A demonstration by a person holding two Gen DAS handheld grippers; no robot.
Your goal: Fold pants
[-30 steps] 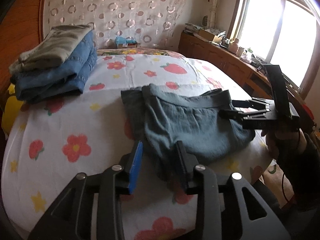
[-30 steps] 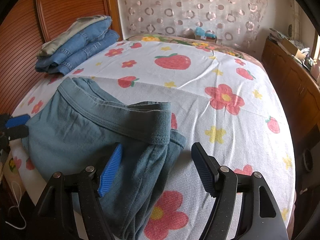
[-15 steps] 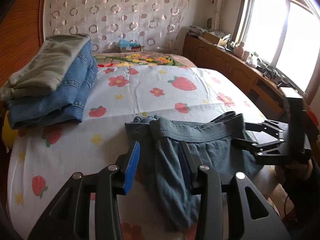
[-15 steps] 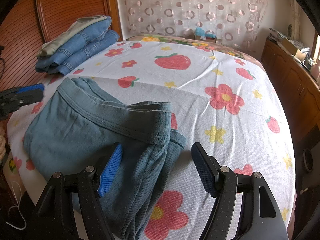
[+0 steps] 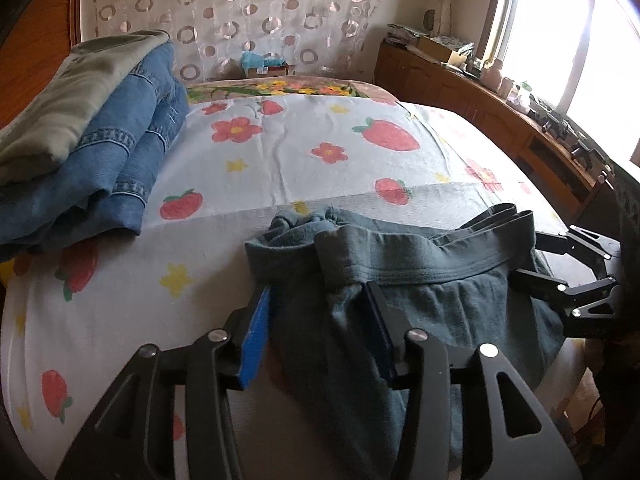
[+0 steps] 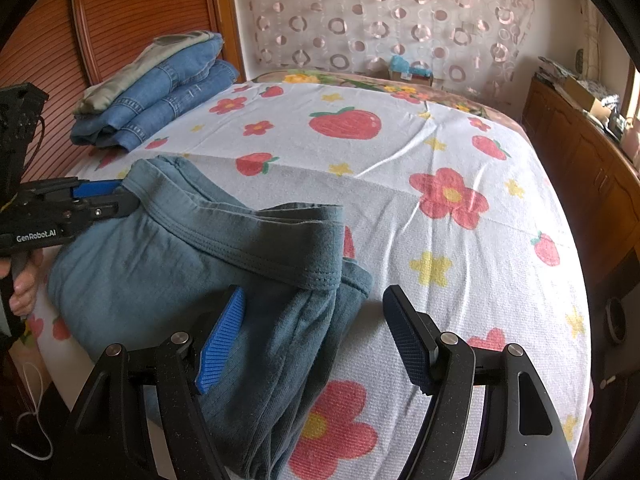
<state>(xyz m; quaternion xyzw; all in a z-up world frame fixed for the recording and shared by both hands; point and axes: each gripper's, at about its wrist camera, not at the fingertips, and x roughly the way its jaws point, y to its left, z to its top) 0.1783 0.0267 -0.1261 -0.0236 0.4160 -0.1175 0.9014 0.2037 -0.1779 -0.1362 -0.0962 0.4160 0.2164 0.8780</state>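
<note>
- folded grey-green knit pants (image 5: 432, 304) lie at near edge of white strawberry-and-flower bedsheet (image 5: 304, 152)
- left gripper (image 5: 320, 300) jaws opening, straddling the waistband corner, pads off the cloth
- right gripper (image 6: 316, 320) spread wide over the other corner, pinching nothing
- stack of folded blue jeans (image 6: 160, 96) well apart, by headboard

— What's around me here?
— My bed (image 6: 460, 148), under a white sheet printed with strawberries and flowers. Behind it a circle-patterned curtain (image 5: 240, 12); a reddish slatted wooden panel (image 6: 132, 28), perhaps the headboard; a wooden cabinet (image 5: 460, 92) below a glaring bright window (image 5: 580, 40).
</note>
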